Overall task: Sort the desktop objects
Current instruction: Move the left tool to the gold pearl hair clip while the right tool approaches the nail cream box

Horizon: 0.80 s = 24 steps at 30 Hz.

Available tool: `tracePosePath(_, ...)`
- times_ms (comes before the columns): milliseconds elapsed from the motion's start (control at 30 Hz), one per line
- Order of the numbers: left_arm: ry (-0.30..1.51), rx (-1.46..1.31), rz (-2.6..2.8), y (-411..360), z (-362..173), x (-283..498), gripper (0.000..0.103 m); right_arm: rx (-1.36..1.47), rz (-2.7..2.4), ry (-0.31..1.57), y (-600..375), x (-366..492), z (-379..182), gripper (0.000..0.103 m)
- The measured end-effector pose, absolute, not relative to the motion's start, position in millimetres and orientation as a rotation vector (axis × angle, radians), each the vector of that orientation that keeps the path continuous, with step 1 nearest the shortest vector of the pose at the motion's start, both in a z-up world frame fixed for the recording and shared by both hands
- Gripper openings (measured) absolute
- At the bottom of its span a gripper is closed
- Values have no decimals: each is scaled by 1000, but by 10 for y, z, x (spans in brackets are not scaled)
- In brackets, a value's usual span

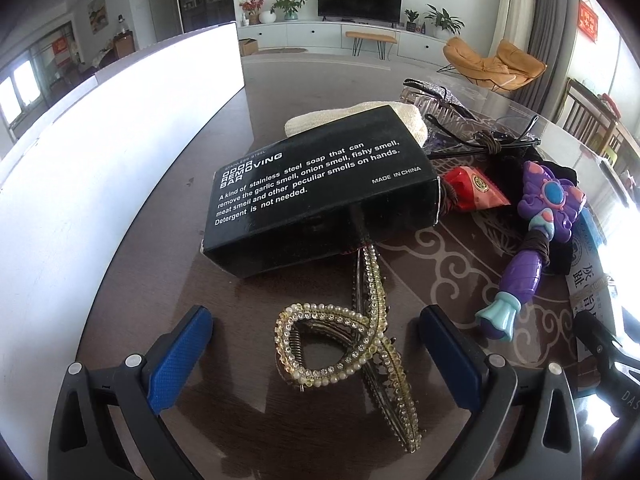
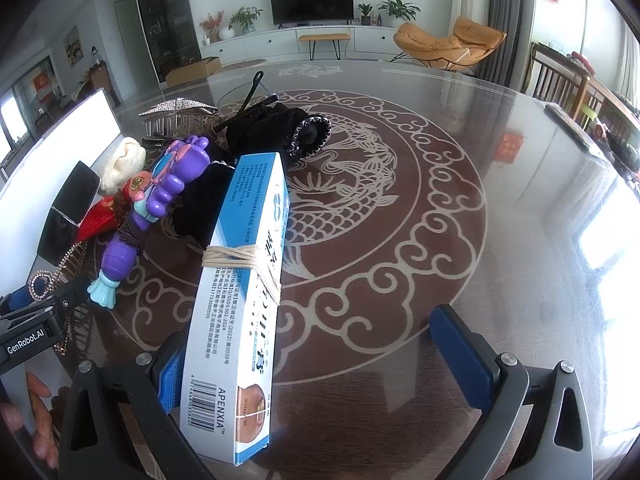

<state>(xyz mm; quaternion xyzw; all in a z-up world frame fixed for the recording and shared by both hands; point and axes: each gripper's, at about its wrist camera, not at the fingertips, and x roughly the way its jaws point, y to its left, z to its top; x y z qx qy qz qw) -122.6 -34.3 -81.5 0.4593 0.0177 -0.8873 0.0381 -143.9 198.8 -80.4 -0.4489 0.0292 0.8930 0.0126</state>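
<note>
My left gripper [image 1: 316, 356] is open, its blue pads on either side of a gold rhinestone hair claw [image 1: 344, 344] lying on the table. Behind the claw lies a black soap box [image 1: 320, 188]. To its right are a purple toy wand [image 1: 532, 240], a red packet [image 1: 474, 192], a cream pouch [image 1: 344, 118] and a clear hair comb [image 1: 436, 96]. My right gripper [image 2: 320, 364] is open; a blue-and-white box [image 2: 244, 300] tied with twine stands against its left pad [image 2: 170, 376]. The wand also shows in the right wrist view [image 2: 152, 208].
A white bin wall [image 1: 100, 168] stands at the left. A black pouch [image 2: 288, 128] and black hair clips [image 2: 244, 100] lie behind the pile. The round glass table [image 2: 460, 208] with a dragon pattern stretches right. The left gripper's body [image 2: 28, 320] is at the left.
</note>
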Motion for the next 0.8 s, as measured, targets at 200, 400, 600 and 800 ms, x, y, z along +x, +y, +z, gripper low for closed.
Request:
tracePosePath(200, 54, 1409, -2722, -339, -809, -1227, 103, -1401, 2780, 85, 1986, -1427, -790, 103)
tracePosePath(400, 46, 1423, -2725, -325, -766, -1233, 103, -1401, 2780, 84, 1997, -1434, -790, 103)
tracePosePath(600, 40, 1423, -2732, -251, -744, -1318, 103, -1402, 2780, 84, 1993, -1433, -789, 103)
tracePosePath(800, 40, 1417, -2737, -243, -742, -1300, 103, -1423, 2781, 82, 1985, -1438, -778, 103)
